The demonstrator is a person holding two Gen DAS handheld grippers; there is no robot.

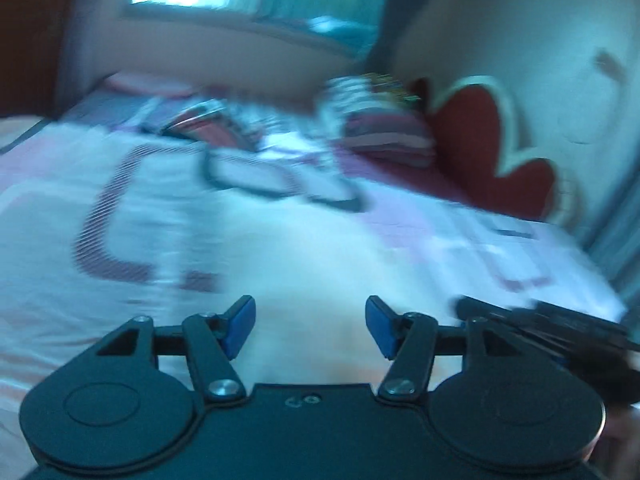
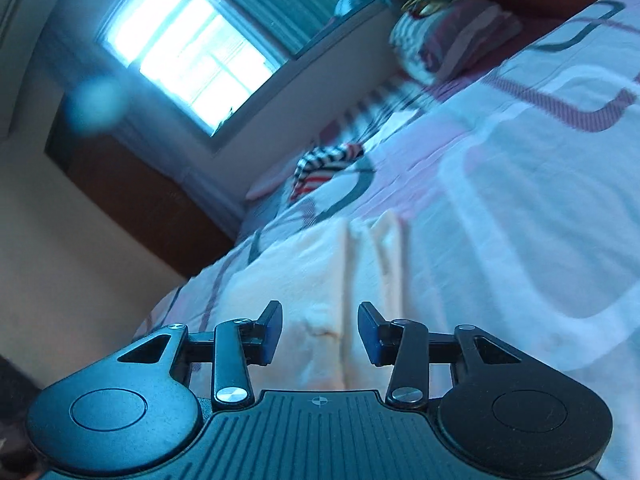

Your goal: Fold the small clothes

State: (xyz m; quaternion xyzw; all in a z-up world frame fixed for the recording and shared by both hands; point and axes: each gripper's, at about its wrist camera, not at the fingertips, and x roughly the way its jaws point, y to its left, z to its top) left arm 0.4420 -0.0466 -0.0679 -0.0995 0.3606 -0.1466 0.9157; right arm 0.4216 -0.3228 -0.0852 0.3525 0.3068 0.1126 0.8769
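A small cream-white garment [image 2: 320,276] lies on the bed with folds running lengthwise. In the tilted right wrist view it lies just ahead of and under my right gripper [image 2: 320,330], which is open and empty. In the blurred left wrist view the same pale cloth [image 1: 312,280] lies below my left gripper [image 1: 310,326], which is open and empty. The dark body of the other gripper [image 1: 552,328] shows at the right edge. A striped red, white and dark garment [image 2: 324,166] lies farther up the bed.
The bed has a white and pink patterned cover [image 2: 520,168]. Striped pillows [image 1: 384,132] and a red heart-shaped headboard [image 1: 488,140] stand at the far end. A bright window [image 2: 188,52] and a brown cabinet [image 2: 136,200] lie beyond the bed.
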